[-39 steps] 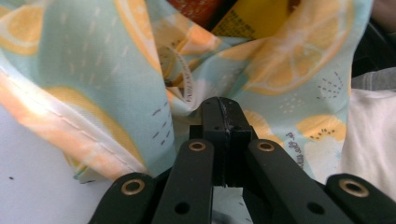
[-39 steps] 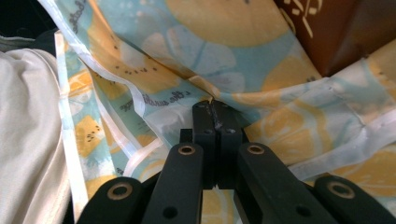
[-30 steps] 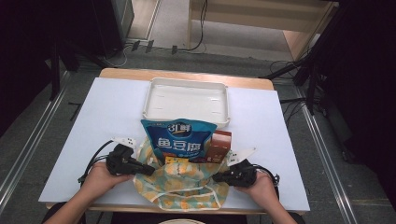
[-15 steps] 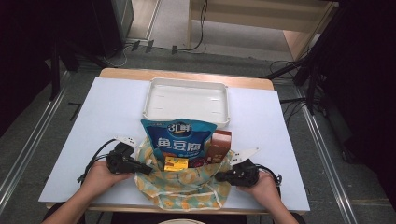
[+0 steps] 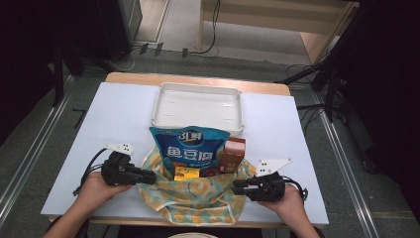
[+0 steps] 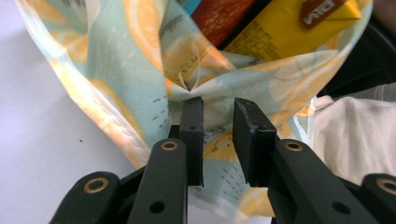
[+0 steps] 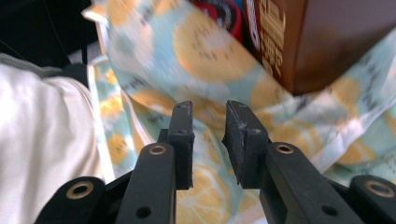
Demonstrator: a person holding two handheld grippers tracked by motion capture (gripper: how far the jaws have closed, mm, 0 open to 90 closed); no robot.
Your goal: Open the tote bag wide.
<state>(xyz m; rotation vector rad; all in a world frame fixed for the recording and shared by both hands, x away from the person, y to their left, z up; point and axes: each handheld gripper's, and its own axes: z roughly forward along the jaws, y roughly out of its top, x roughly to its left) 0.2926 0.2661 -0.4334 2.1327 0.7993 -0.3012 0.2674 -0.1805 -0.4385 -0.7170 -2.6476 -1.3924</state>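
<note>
A: Where is the cloth bag (image 5: 190, 198) seen?

B: It is seen at the table's (image 5: 109, 119) near edge, at six o'clock in the high view, lying open with its fruit-printed fabric spread flat. A blue snack pouch (image 5: 190, 148) is stood in it at twelve o'clock, a brown carton (image 5: 233, 153) at about one o'clock, and a small yellow box (image 5: 186, 173) near the middle.

A: How is the left gripper (image 5: 143, 176) placed?

B: It is held at nine o'clock of the bag, at the fabric's edge. In the left gripper view its jaws are seen apart, with the printed cloth lying under and between them; nothing is clamped.

A: And the right gripper (image 5: 237, 187)?

B: It is held at three o'clock of the bag, pointed inward. In the right gripper view the jaws are likewise parted over the cloth, below the brown carton; whether fabric is touched cannot be told.

A: What lies beyond the bag?

B: A white tray (image 5: 198, 89) is set at twelve o'clock, just behind the pouch.
</note>
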